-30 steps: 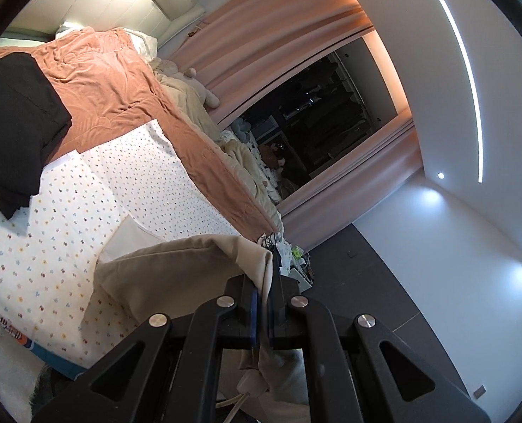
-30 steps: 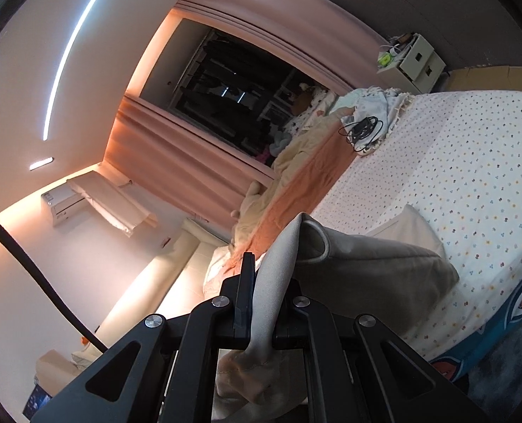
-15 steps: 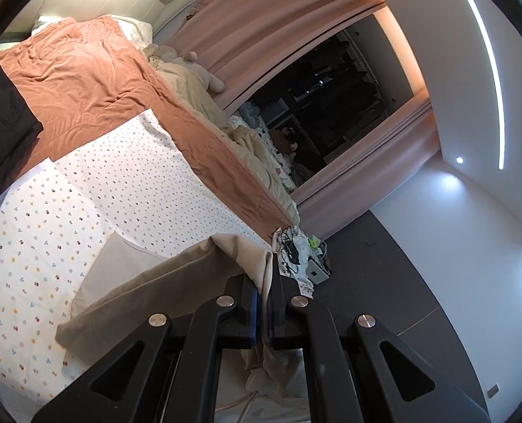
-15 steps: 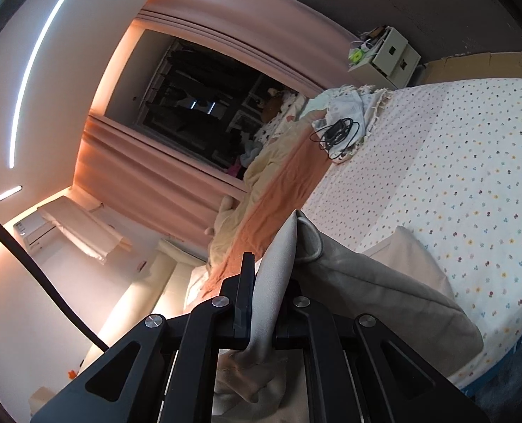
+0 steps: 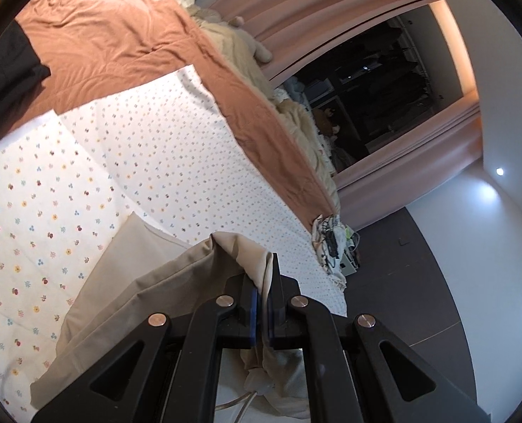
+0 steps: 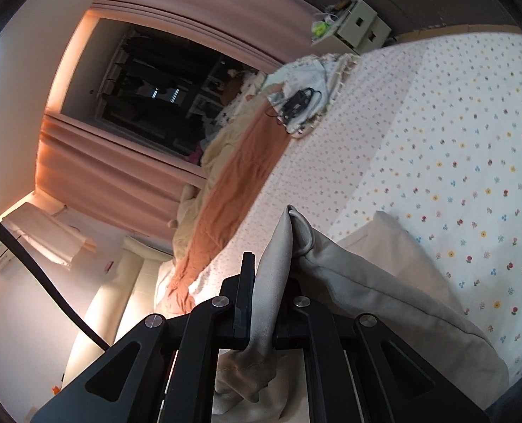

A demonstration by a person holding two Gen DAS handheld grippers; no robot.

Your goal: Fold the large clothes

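Bending hard at the fisheye rims, darkening into black corners; glowing warm along the curtains [image 6: 95, 176]; glaring from a ceiling spotlight [image 5: 499, 171]; staying sharp, barely blurring.

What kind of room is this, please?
Most likely a bedroom at night. A bed with a flowered sheet and an orange blanket fills the view, pink curtains frame a dark window, and a small nightstand stands beside the bed.

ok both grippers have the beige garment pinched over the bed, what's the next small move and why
Probably lower both hands together to lay the beige garment flat on the floral sheet. The left gripper and right gripper each clamp an edge, and the far part already rests on the sheet.
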